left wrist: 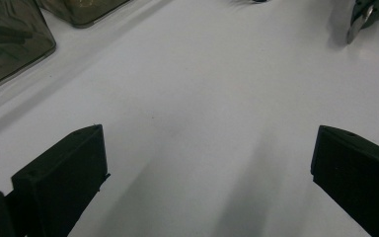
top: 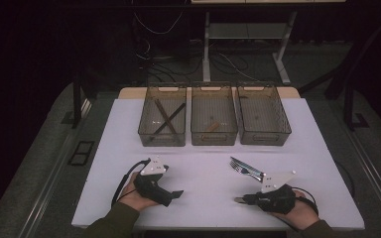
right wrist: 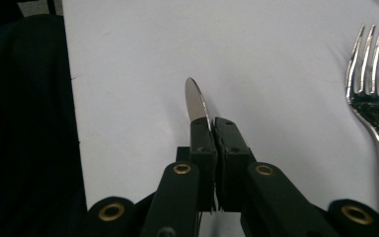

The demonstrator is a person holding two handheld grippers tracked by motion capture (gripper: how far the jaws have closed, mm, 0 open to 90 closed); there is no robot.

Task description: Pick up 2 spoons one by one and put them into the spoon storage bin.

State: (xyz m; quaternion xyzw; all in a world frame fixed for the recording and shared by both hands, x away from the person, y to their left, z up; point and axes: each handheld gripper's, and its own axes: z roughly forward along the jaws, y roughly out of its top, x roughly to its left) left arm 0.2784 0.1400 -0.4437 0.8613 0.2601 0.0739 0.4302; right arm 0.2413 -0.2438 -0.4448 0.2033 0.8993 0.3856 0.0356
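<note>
Right hand-held gripper point(right wrist: 212, 129), level over the table point(right wrist: 276, 59), clamps a knife point(right wrist: 196, 101).

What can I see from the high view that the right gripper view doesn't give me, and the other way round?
From the high view: three smoky bins in a row at the table's far edge, sticks crossed in the left one, and the left gripper held open over bare table.

From the right gripper view: the close detail, black jaws pressed flat against a knife blade whose rounded tip pokes out beyond them.

Both take in the white table, the right gripper and a shiny fork lying beside it.
</note>
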